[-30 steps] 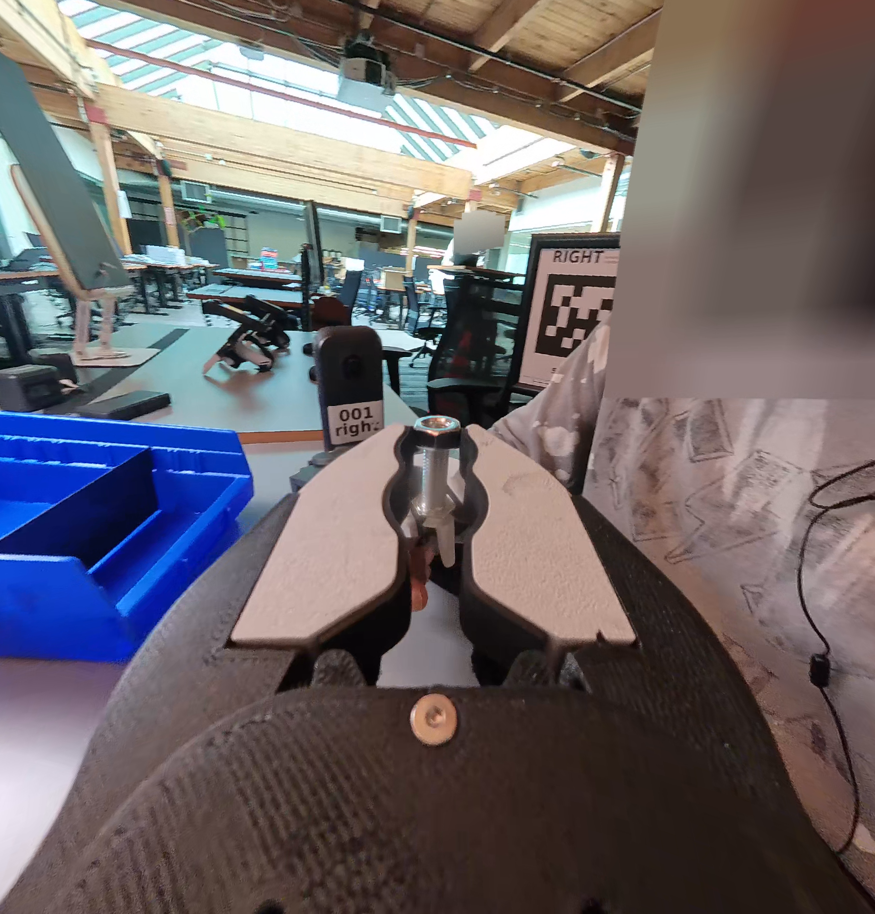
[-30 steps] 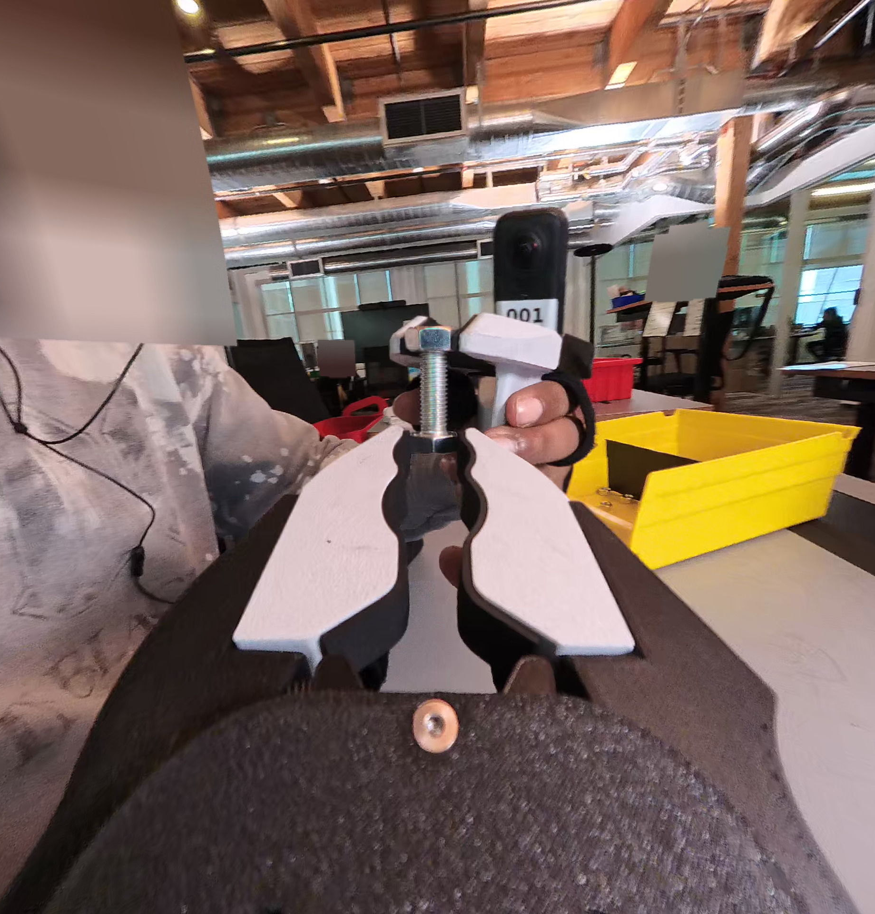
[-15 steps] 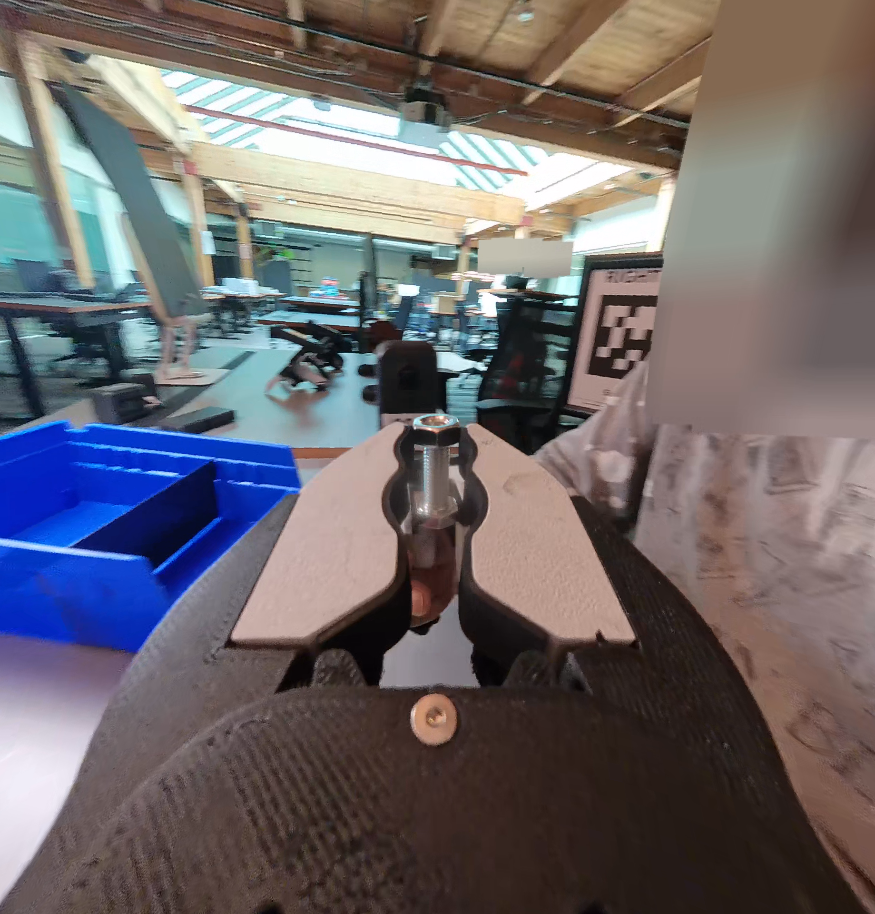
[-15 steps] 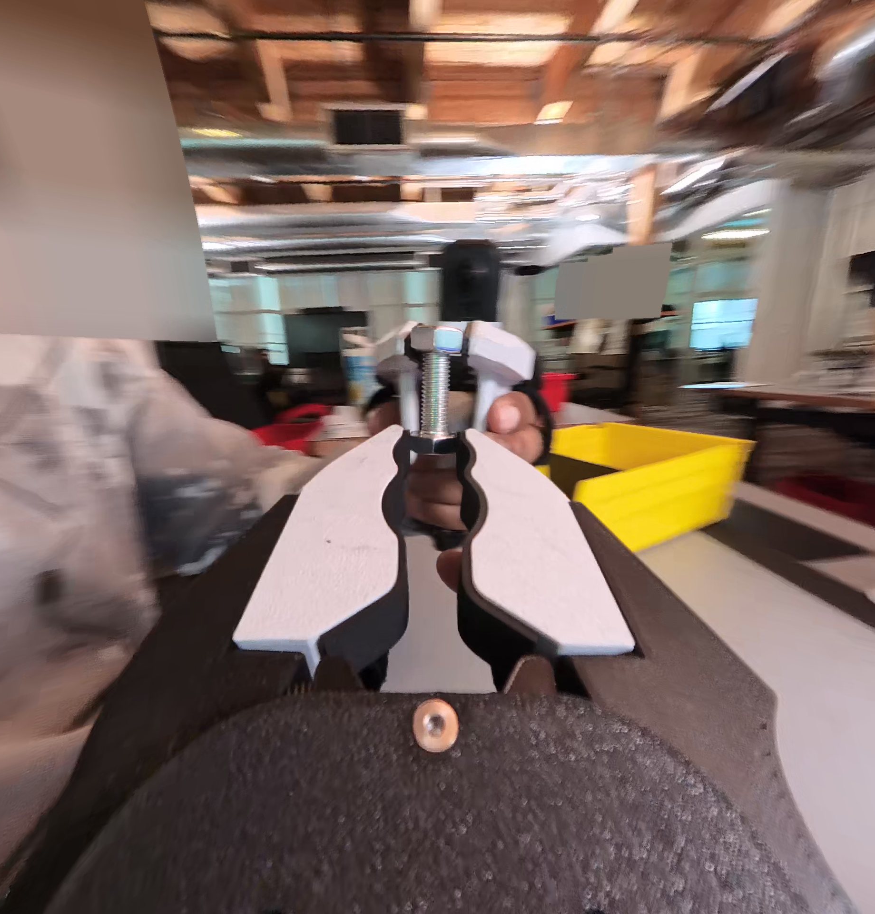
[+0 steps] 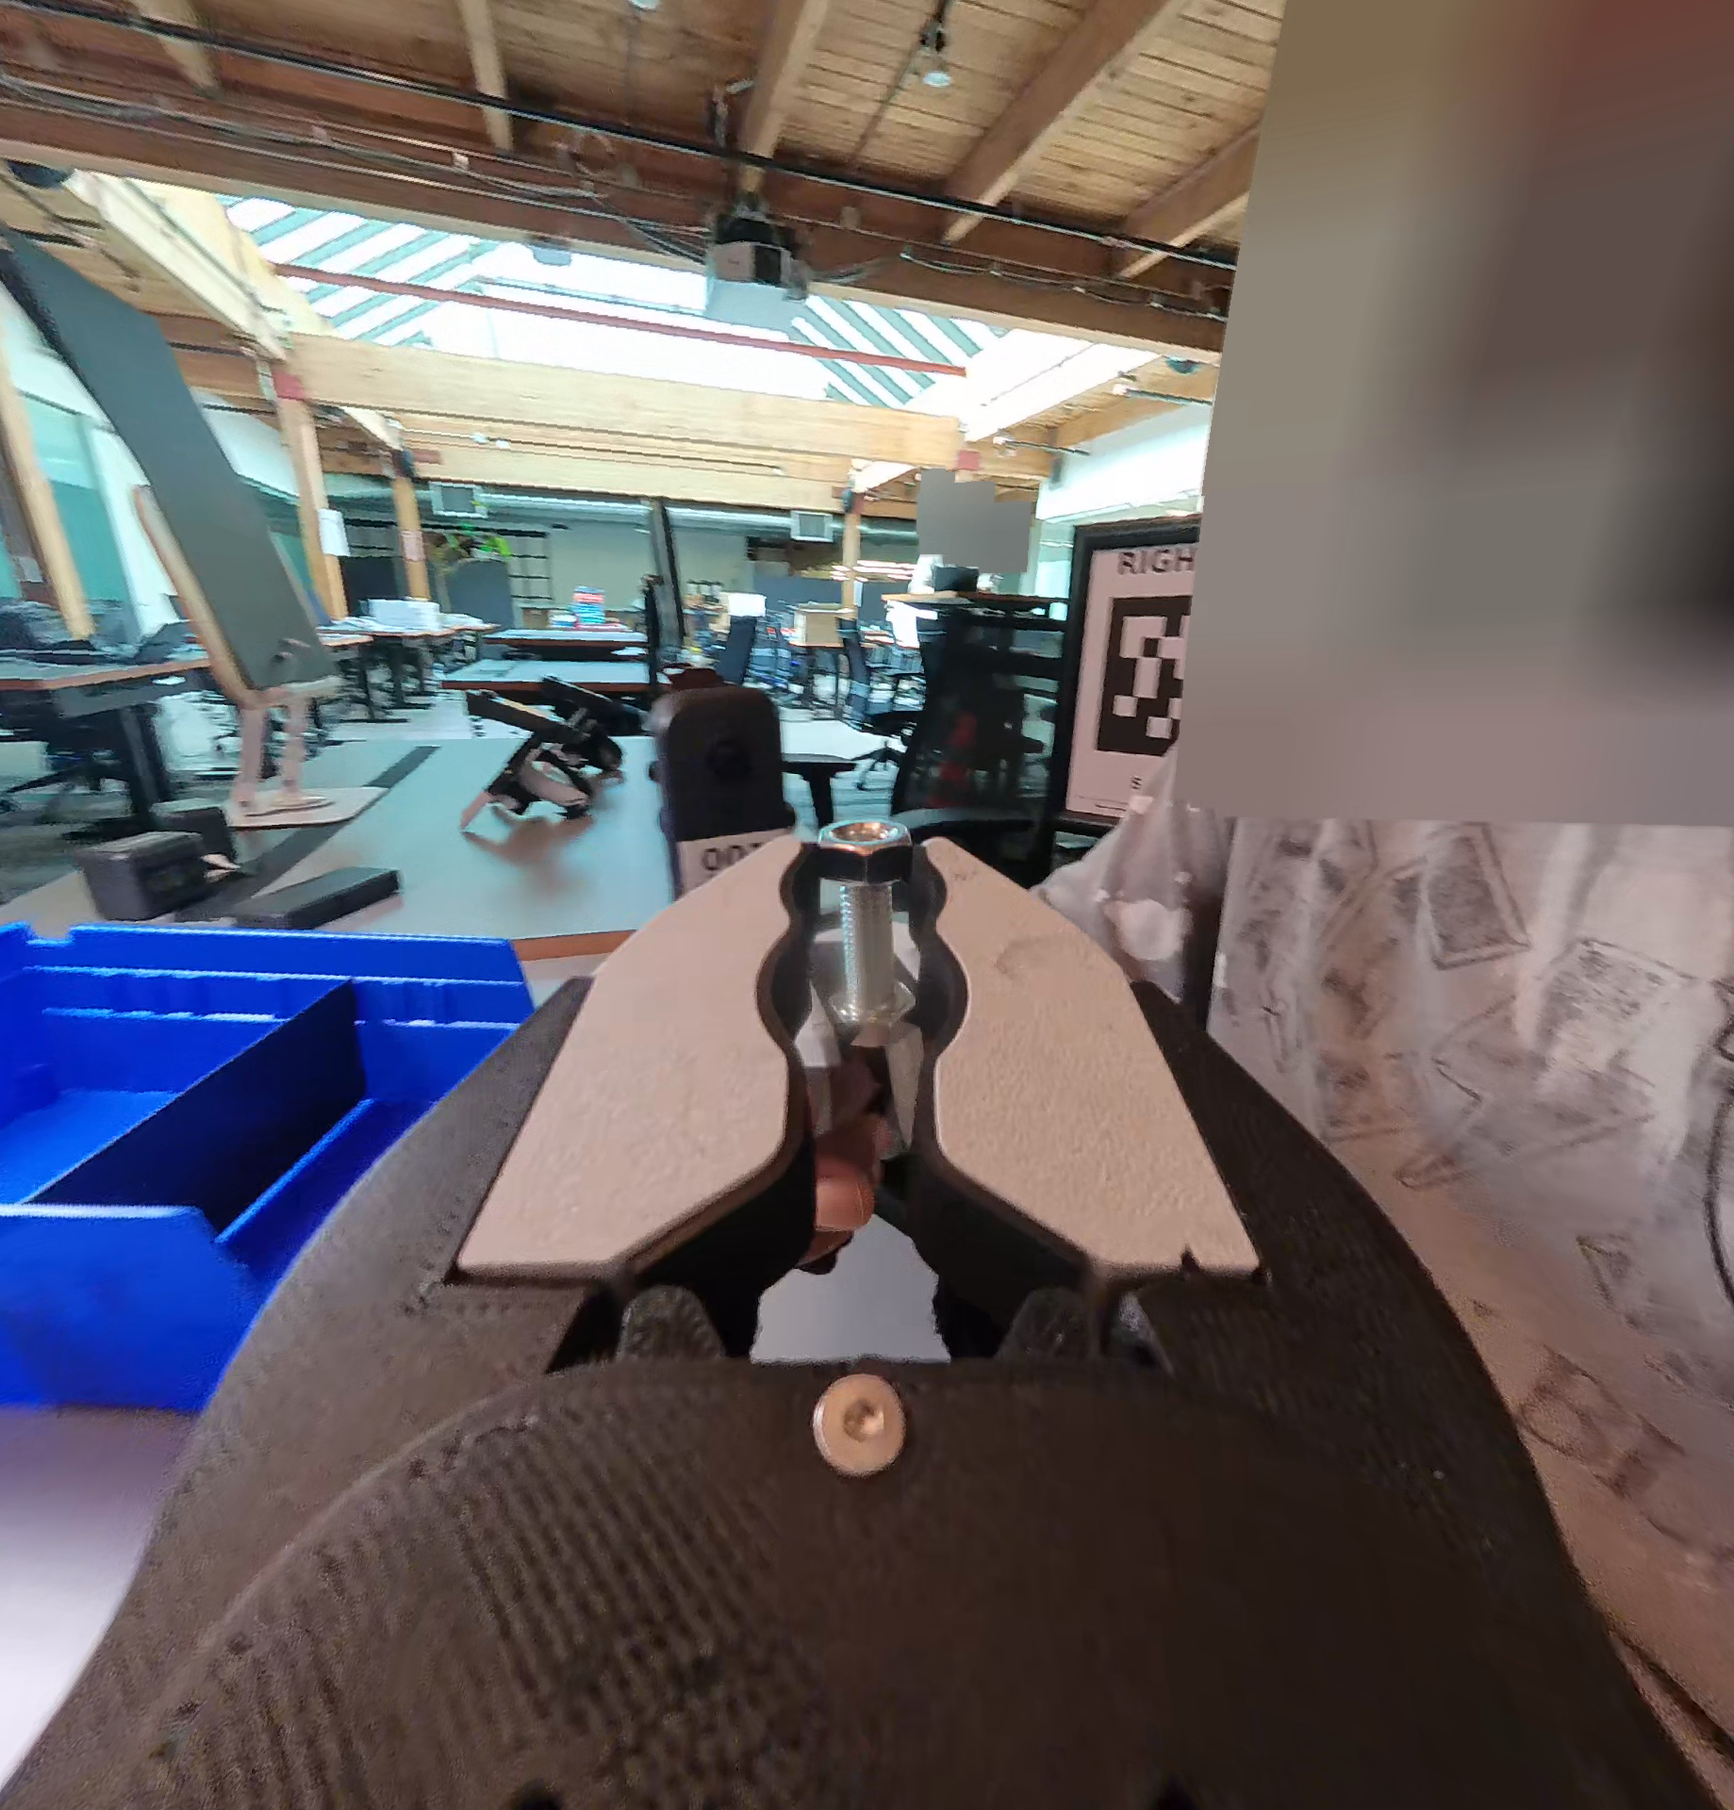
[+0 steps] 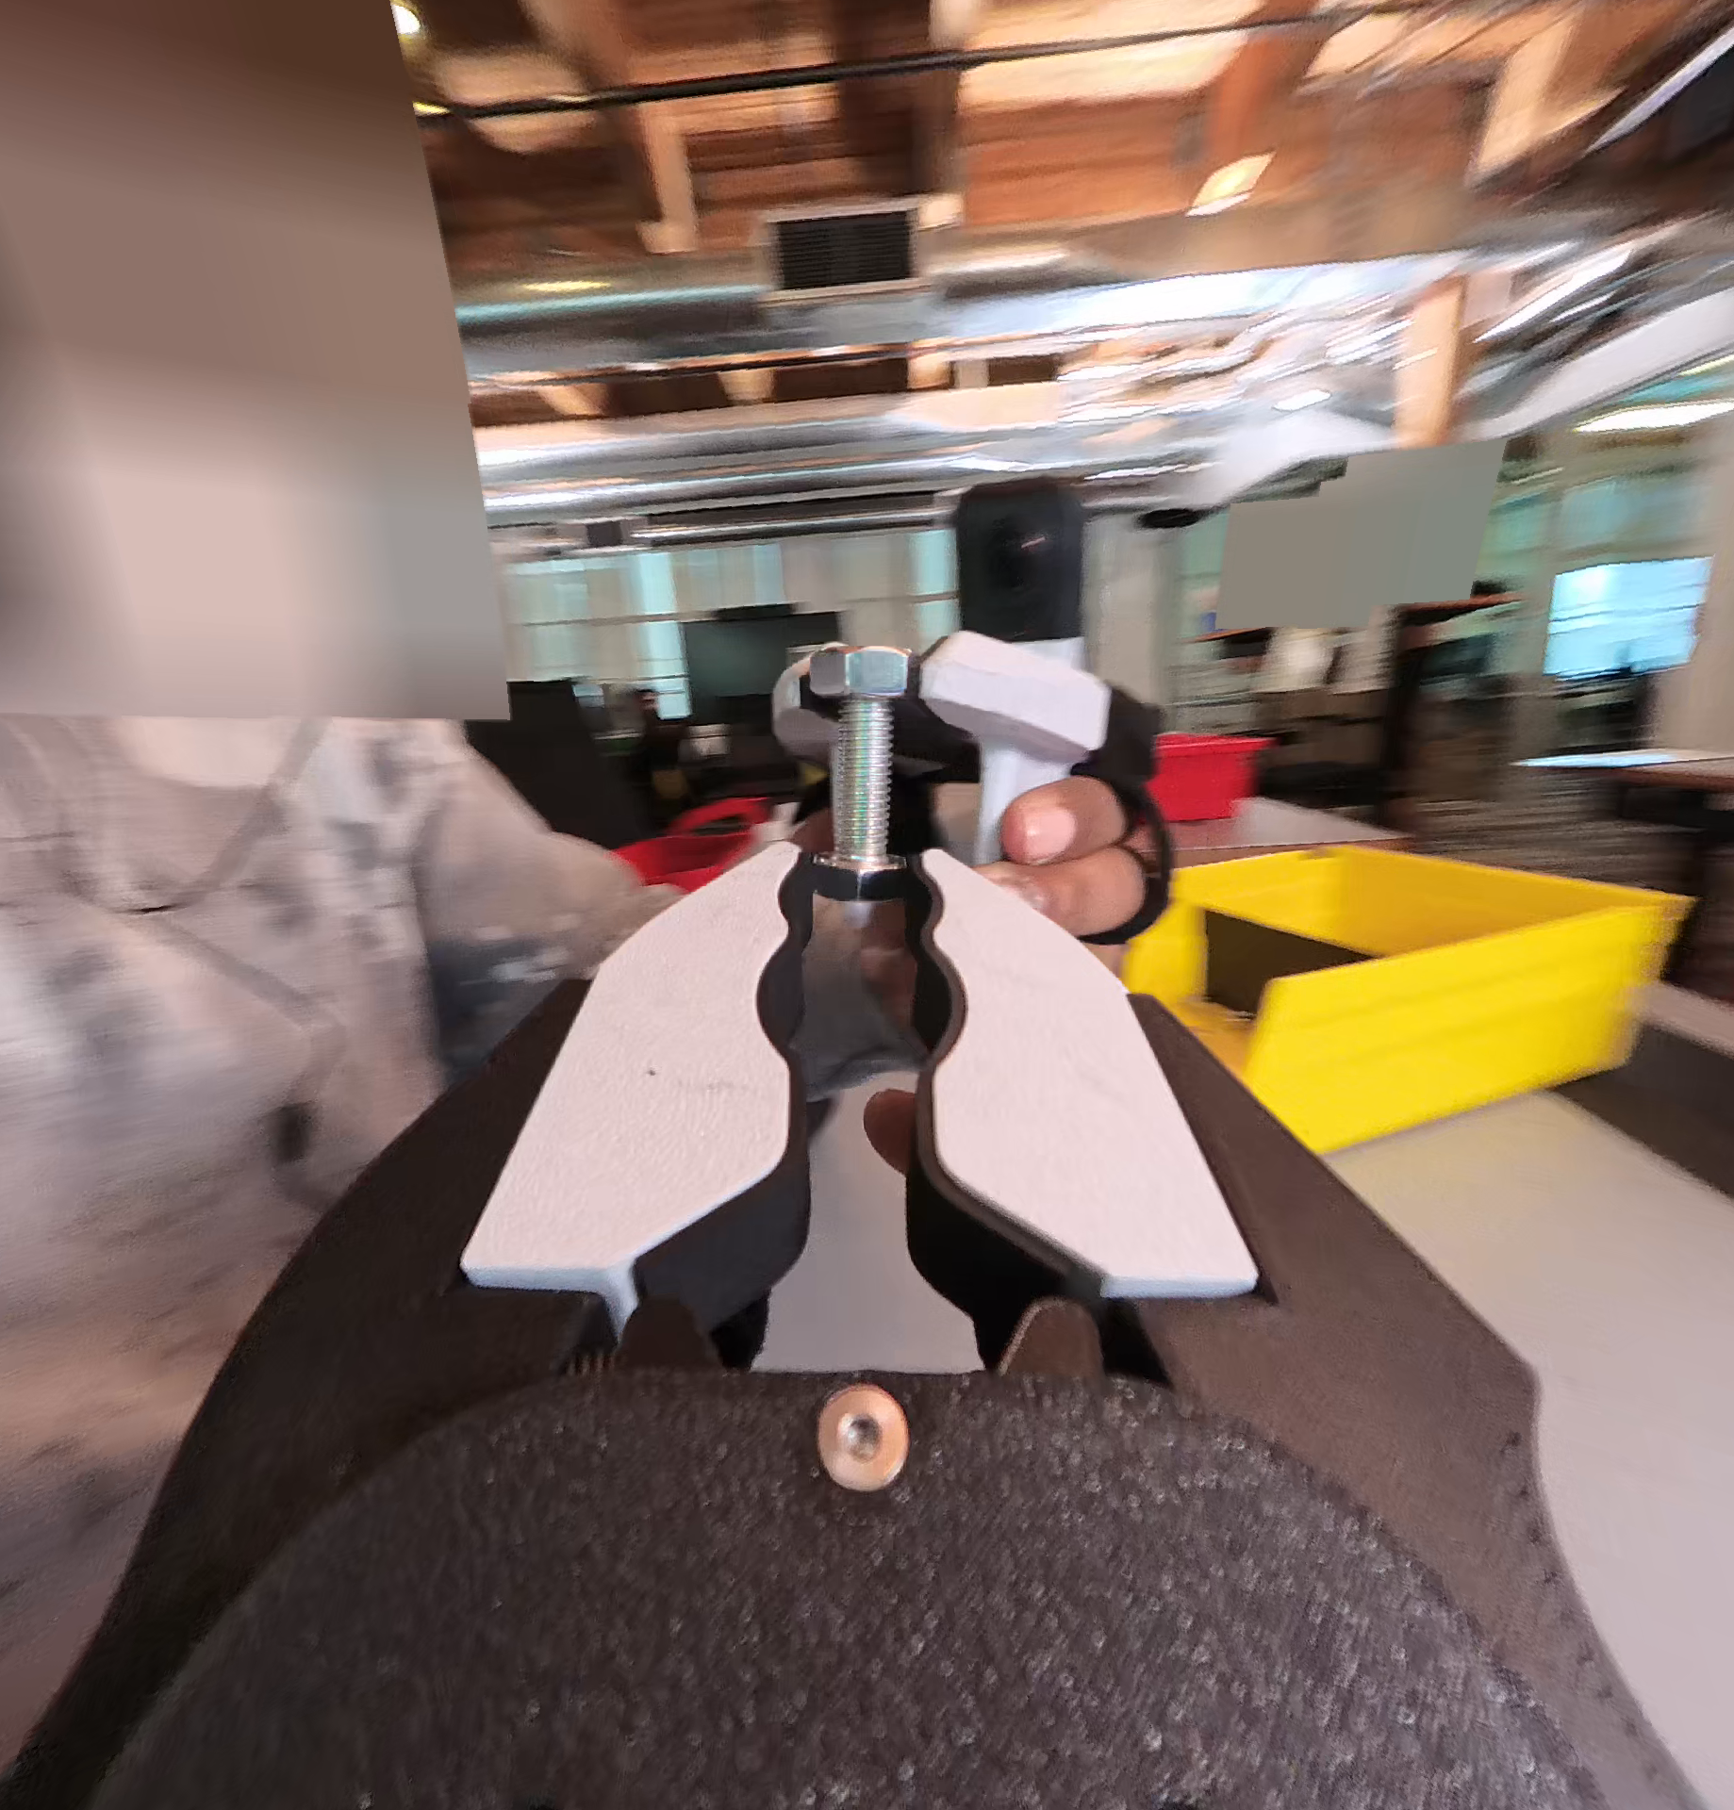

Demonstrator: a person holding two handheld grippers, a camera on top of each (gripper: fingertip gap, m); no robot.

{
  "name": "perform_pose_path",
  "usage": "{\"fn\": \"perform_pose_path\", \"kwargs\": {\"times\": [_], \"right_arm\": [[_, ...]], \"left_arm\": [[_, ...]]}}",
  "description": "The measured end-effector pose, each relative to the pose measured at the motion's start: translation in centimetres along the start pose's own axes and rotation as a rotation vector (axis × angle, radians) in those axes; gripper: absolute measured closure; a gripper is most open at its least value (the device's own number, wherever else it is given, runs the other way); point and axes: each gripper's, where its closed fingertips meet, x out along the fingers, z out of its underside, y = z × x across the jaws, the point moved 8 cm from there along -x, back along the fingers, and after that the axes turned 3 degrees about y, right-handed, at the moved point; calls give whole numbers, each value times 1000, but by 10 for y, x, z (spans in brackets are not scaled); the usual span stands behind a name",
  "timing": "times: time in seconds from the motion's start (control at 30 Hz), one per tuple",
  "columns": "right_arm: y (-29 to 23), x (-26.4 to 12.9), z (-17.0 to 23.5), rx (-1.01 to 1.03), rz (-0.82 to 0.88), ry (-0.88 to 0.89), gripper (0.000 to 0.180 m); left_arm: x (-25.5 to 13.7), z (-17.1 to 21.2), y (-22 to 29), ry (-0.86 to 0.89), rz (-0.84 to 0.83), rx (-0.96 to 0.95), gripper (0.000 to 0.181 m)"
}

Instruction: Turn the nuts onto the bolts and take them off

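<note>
Your left gripper point(image 5: 864, 862) points forward and slightly up, its two pale fingers point(image 5: 667, 1058) drawn close at the tips, pinching at twelve o'clock. Your right gripper point(image 6: 858, 872) sits the same way, tips nearly together and clamped. In the right wrist view your left gripper shows beyond, at one o'clock, with your left hand point(image 6: 1068, 862) wrapped round its handle. Both grippers face each other, held above the table.
</note>
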Motion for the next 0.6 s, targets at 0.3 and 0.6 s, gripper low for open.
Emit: {"fn": "perform_pose_path", "kwargs": {"times": [0.3,0.6], "right_arm": [[-15,5,8,226,-392,-59,162],[-22,7,12,277,-523,-110,162]], "left_arm": [[13,7,12,-60,347,-115,163],[23,9,14,-159,505,-119,162]]}}
